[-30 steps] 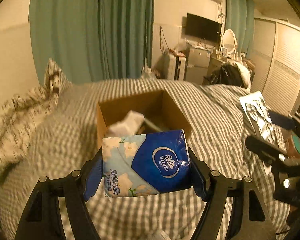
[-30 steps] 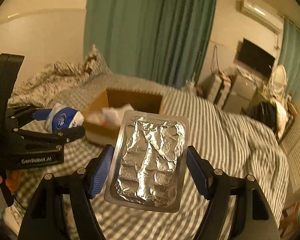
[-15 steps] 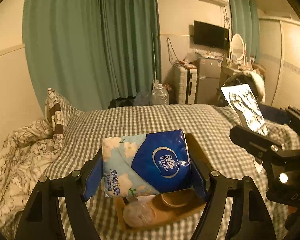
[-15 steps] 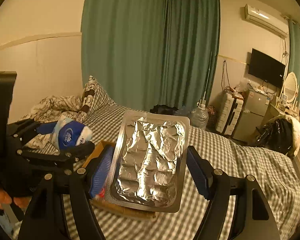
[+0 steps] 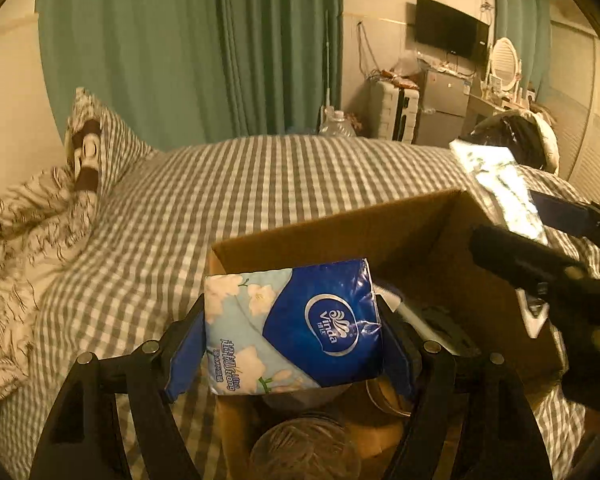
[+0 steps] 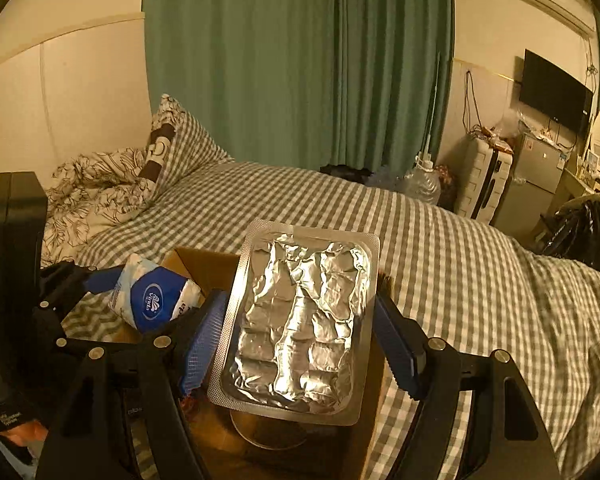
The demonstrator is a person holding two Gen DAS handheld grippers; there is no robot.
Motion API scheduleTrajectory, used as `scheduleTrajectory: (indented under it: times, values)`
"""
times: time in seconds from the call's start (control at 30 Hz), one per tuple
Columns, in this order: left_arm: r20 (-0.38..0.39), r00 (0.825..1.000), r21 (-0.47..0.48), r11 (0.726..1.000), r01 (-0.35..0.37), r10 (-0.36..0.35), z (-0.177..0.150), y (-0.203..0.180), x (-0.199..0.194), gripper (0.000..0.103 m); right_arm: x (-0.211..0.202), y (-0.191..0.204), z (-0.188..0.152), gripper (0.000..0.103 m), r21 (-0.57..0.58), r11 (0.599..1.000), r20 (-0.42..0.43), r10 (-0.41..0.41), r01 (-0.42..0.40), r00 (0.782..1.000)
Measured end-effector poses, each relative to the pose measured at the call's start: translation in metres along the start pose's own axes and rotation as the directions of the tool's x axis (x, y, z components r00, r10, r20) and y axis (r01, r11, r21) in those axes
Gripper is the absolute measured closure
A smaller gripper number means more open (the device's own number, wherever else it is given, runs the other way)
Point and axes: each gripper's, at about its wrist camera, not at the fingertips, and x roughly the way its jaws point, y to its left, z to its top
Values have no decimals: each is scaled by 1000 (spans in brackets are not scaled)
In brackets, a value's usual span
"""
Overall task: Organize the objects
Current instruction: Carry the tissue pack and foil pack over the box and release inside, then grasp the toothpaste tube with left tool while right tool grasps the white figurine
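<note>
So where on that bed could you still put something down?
Bare checked cover lies between the box and the curtain, and right of the box. The left, by the pillow and rumpled duvet, is cluttered. The box looks crowded inside.

The brand "Vinda" reads in a white oval on the blue tissue pack (image 5: 292, 326) clamped between the left claw's (image 5: 290, 340) pads.
</note>
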Motion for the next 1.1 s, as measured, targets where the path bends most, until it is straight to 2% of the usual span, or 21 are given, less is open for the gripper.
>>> scheduleTrajectory:
  times: [0.07,0.1,0.13,0.27,0.43,0.57,0.7,0.83,0.93,1.1]
  values:
    - [1,1000,13,1000,-6,6,-9,-2,-2,17,-2,-4,-2,27,16,1000,-4,11,-11,1000]
    - [1,1000,21,1000,-10,10,-13,-4,-4,9,-4,-4,-1,19,16,1000,-4,2,-2,1000]
    - [1,1000,28,1000,-10,10,-19,-6,-8,6,-11,-3,-1,15,6,1000,7,-22,22,1000]
    - [16,1000,47,999,11,-12,-22,-18,-37,6,-45,-1,1,10,-15,997,42,-73,74,996]
    - [105,994,-13,999,40,-38,-13,-18,-112,1,-120,-1,7,9,5,998,102,-64,63,993]
    - [129,991,-45,999,-14,20,-5,-11,-174,1,-187,7,10,9,-8,994,151,-105,108,983]
    - [162,986,-35,998,-44,49,-7,0,-232,1,-256,20,6,9,-40,992,192,-113,123,975]
    - [197,977,-35,997,-73,79,-25,12,-289,1,-303,36,-3,8,-69,987,210,-127,145,969]
    - [183,980,-36,996,-76,81,-49,19,-313,0,-328,50,-18,8,-71,987,207,-129,147,970]
    - [126,988,-46,996,-81,87,-94,25,-313,0,-334,69,-57,7,-55,989,166,-126,136,978]
